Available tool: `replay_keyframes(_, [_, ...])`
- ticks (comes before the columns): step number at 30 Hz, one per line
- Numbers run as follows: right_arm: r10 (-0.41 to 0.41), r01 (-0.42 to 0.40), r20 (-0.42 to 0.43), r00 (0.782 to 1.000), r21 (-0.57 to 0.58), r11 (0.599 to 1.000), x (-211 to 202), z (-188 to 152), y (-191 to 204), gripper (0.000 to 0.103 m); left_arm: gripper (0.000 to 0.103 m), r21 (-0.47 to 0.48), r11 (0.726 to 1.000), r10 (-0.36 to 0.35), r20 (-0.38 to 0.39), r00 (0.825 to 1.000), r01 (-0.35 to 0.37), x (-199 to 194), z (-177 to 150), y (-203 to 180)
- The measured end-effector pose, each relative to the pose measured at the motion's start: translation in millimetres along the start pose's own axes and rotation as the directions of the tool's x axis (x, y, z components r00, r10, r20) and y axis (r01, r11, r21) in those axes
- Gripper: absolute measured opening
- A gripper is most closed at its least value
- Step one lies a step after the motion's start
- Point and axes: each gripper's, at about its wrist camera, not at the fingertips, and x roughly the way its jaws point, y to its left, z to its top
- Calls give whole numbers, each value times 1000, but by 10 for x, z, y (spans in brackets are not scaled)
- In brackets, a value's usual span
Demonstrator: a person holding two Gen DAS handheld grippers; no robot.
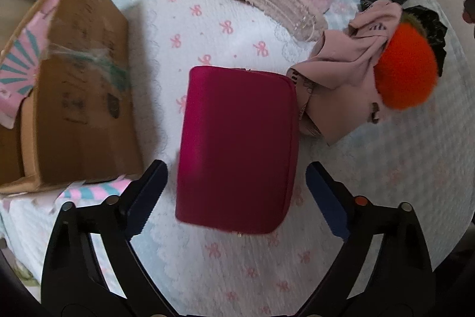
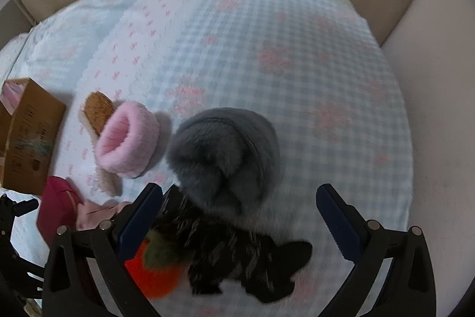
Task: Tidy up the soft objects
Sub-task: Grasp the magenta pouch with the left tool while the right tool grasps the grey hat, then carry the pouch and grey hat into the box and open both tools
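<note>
Pick-up stage: left gripper (image 1: pixel 234 195), jaws spread and empty, straddles the crimson pouch (image 1: pixel 237 147) lying beside the cardboard box (image 1: pixel 80 85); right gripper (image 2: pixel 239 219), likewise spread, hovers over the grey plush (image 2: pixel 225 156); next, I judge, close on the pouch

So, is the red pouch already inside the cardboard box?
No, the red pouch lies on the bedspread beside the cardboard box, between the open left tongs.

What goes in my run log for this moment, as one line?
left gripper open over red pouch | right gripper open near grey plush | cardboard box left
</note>
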Motion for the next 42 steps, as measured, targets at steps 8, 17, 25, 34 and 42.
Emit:
replay_keyframes(8, [32,-33,-42,999,-29,999,336,210,2,96,69,-13,998,-57,-24,998,57,174,45,102])
replay_keyframes(17, [114,-114,-77,991,7,993,447,269,20,57,49,-8,997,-78,-16,997,78,102,60,136])
replay_keyframes(25, [94,-93,-23,995,23,995,209,250,34,49,43,-42,996,-76,14,997,76,-192,90,201])
replay_keyframes(34, [75,-78,50,996,67,995,-388,163,11,49,43,-58,995,-76,121,990,83,-907,128,208])
replay_keyframes(42, [57,-65,129,990,64,996,-1253,80,179,49,43,-103,990,-63,270,961,94,-1782,184,185])
